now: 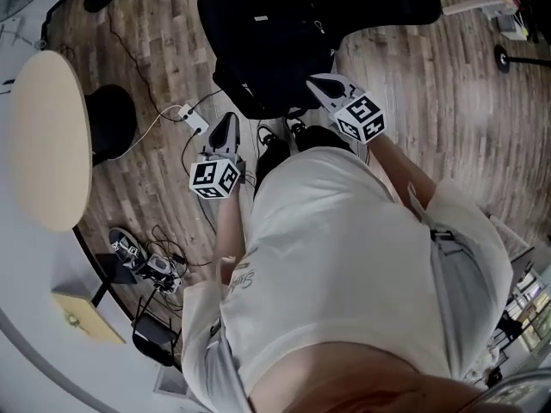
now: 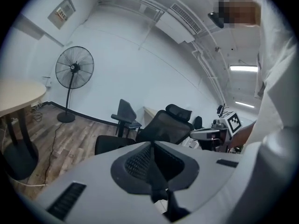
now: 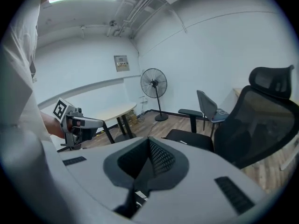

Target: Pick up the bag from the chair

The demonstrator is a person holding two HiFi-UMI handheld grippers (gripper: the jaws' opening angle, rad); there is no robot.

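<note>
A black bag (image 1: 267, 37) lies on the seat of the black office chair (image 1: 258, 93) at the top middle of the head view; the two are hard to tell apart in the dark. My left gripper (image 1: 225, 120) is held over the floor just left of the seat's near edge, shut and empty. At the seat's near right corner, my right gripper (image 1: 320, 83) is shut too and holds nothing. The left gripper view has shut jaws (image 2: 150, 147) pointing at the mesh-backed chair (image 2: 166, 125). In the right gripper view the jaws (image 3: 148, 143) are shut, with the chair (image 3: 261, 120) to the right.
A round beige table (image 1: 47, 136) stands at the left beside a black round base (image 1: 112, 123). A white power strip (image 1: 194, 119) and cables lie on the wooden floor near the chair. A standing fan (image 2: 74, 71) and a second, grey chair (image 2: 125, 115) stand by the wall.
</note>
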